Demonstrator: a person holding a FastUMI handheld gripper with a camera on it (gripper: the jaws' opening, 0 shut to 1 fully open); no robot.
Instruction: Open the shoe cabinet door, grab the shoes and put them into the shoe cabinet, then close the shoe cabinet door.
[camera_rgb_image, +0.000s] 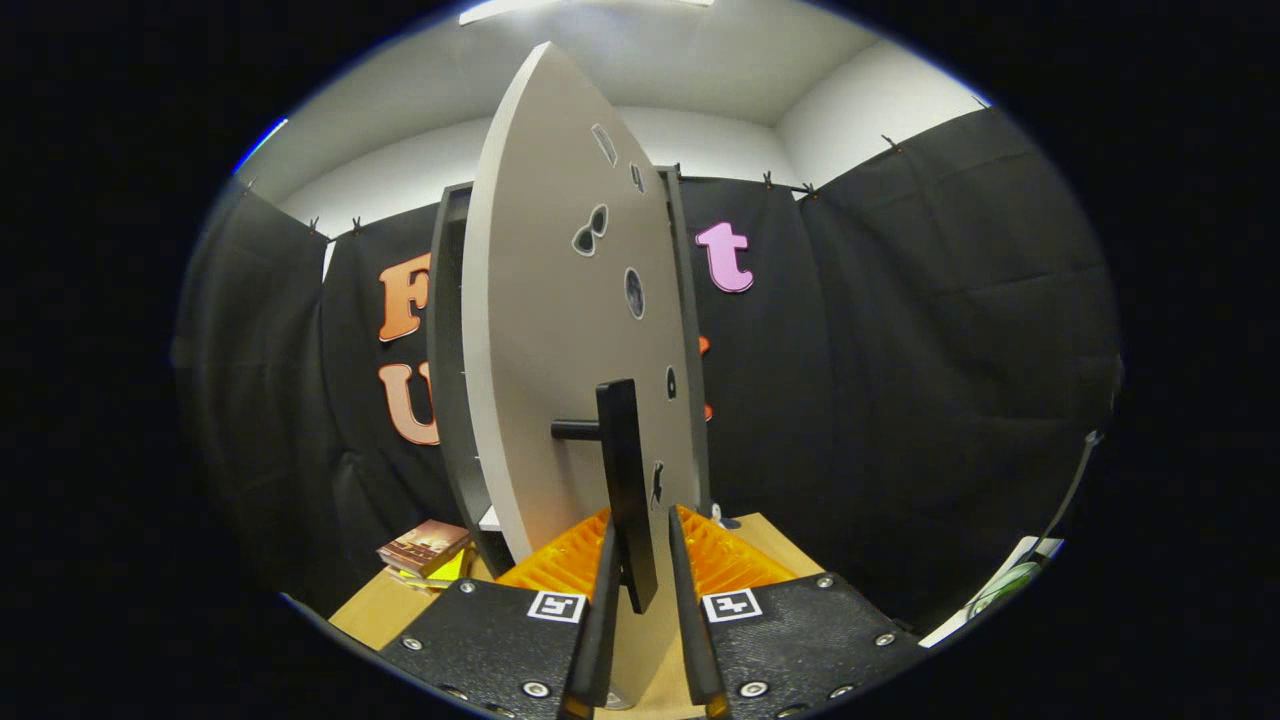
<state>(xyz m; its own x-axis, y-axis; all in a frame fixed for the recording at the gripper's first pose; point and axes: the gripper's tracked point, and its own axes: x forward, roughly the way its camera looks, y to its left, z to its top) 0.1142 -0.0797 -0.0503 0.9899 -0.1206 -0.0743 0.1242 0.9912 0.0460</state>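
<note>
Black cloth walls the booth behind a wooden table (385, 605); on it stands the shoe cabinet (455, 400), its pale door (560, 330) swung out edge-on toward the camera. The gripper (640, 570) has its fingers (603, 610) set on either side of the door's dark handle (625, 480), close beside it; whether they press it I cannot tell. Books (423, 547) lie left of the cabinet.

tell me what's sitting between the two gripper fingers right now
In the gripper view, the door's black handle stands upright between the fingers, which flank it closely; contact is unclear. The door is swung open.
</note>
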